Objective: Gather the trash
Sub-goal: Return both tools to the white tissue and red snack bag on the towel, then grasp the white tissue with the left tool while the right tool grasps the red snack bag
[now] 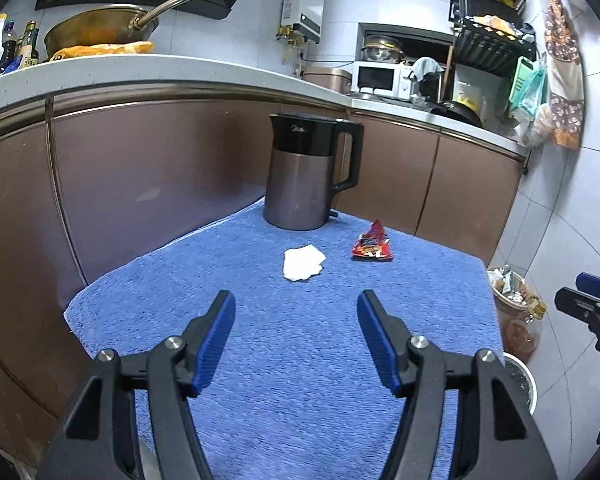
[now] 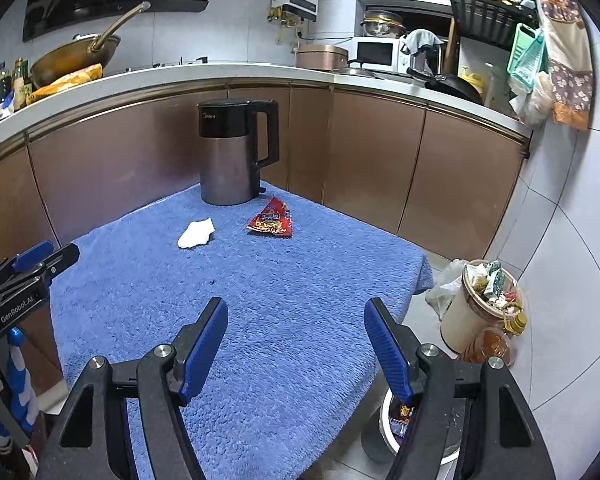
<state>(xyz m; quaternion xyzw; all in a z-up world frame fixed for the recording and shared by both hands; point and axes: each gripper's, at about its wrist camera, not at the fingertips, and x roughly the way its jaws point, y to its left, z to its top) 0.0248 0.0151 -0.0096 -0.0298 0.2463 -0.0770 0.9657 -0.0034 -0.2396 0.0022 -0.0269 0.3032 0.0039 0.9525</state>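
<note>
Blue towel is spread under both tongs. Kettle is seen far ahead. Red wrapper & white tissue lie ahead of left gripper and right gripper, both held apart, nothing clamped. Approach step judged; next a reach fwd is needed.

Ahead of the fingers on one blue towel: one kettle, one white tissue, one red wrapper. One full bin right of them.
</note>
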